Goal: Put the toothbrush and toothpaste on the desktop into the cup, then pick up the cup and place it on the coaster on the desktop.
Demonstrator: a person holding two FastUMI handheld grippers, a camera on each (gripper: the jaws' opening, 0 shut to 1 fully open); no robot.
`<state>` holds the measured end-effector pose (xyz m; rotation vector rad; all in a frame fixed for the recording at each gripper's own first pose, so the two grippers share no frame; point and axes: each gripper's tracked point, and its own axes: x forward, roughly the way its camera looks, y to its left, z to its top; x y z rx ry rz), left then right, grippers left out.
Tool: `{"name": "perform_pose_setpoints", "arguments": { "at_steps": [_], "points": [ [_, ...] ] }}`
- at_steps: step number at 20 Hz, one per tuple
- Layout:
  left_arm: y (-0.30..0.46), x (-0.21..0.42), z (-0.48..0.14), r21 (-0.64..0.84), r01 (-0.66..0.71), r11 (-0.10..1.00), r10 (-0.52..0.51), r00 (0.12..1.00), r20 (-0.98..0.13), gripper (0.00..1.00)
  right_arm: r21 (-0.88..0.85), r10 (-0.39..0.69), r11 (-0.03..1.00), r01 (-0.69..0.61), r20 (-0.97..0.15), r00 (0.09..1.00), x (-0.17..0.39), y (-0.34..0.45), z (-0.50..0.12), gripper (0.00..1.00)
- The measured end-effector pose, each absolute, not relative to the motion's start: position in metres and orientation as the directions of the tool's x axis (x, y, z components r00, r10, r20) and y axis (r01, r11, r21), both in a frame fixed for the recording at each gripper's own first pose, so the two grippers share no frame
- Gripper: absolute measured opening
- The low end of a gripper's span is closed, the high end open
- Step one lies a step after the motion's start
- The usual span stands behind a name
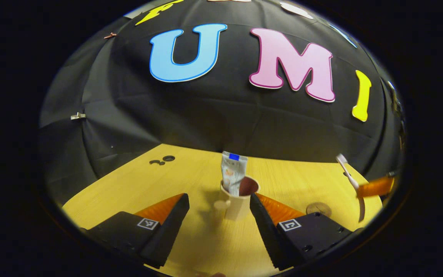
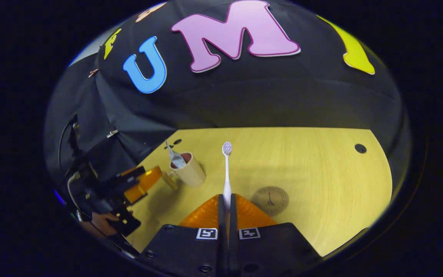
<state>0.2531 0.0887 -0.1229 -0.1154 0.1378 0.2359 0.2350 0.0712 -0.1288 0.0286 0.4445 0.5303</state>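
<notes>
A cream cup [image 1: 239, 204] with a dark red inside stands on the wooden desktop [image 1: 190, 246], and the toothpaste tube [image 1: 233, 173] leans upright in it. My left gripper [image 1: 219, 209] is open, its fingers on either side of the cup and apart from it. In the right gripper view my right gripper [image 2: 227, 202] is shut on the white toothbrush [image 2: 227, 169], whose bristled head points away above the desktop. The cup [image 2: 189, 169] with the toothpaste tube [image 2: 175, 157] lies to the left there. A round brown coaster [image 2: 270, 200] rests flat just right of the fingers. The toothbrush [image 1: 347, 171] shows at right.
The other gripper [image 2: 137, 184] and a hand holding it show at the left of the right gripper view. Small dark holes [image 1: 162, 159] mark the desktop near the cloth wall, another hole [image 2: 360, 148] lies at far right. The coaster [image 1: 318, 209] sits right of the cup.
</notes>
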Motion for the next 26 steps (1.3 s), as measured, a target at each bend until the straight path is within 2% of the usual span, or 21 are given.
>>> {"name": "perform_pose_setpoints", "arguments": {
  "at_steps": [5,11,21,26],
  "points": [
    [0.059,0.194,-0.134,-0.175,-0.230,0.957,0.194,0.960,-0.200,0.98,0.137,0.558,0.828,-0.543,-0.292,0.777,0.266,0.124,-0.094,0.05],
    [0.074,0.156,-0.132,-0.185,-0.272,0.944,0.234,0.951,-0.202,0.98,0.174,0.593,0.804,-0.568,-0.168,0.787,0.298,0.178,-0.066,0.05],
    [0.147,0.108,-0.140,-0.222,-0.418,0.881,0.375,0.902,-0.211,0.98,0.198,0.620,0.777,-0.598,-0.074,0.781,0.347,0.254,-0.069,0.05],
    [0.163,0.106,-0.144,-0.225,-0.436,0.872,0.403,0.898,-0.176,0.98,0.209,0.619,0.777,-0.594,-0.084,0.781,0.365,0.271,-0.101,0.05]
  ]
}}
